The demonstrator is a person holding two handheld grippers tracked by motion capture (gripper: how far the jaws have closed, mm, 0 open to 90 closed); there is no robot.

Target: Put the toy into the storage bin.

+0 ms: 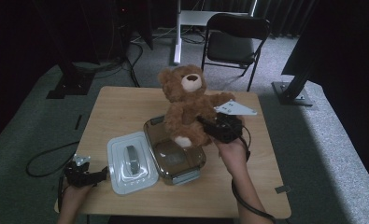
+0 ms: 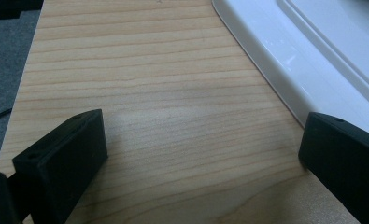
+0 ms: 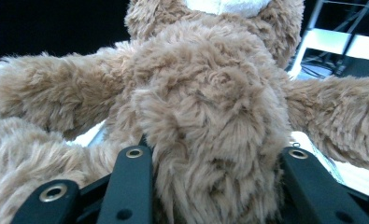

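Right tongs grip the teddy bear above the glass container; left tongs rest open near the lid.

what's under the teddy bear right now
The open glass container sits below the teddy bear, which the right gripper holds by the body. Its near half looks empty; the part beneath the bear's legs is covered.

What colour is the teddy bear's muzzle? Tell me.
White, on a brown teddy bear; the muzzle shows best in the high view.
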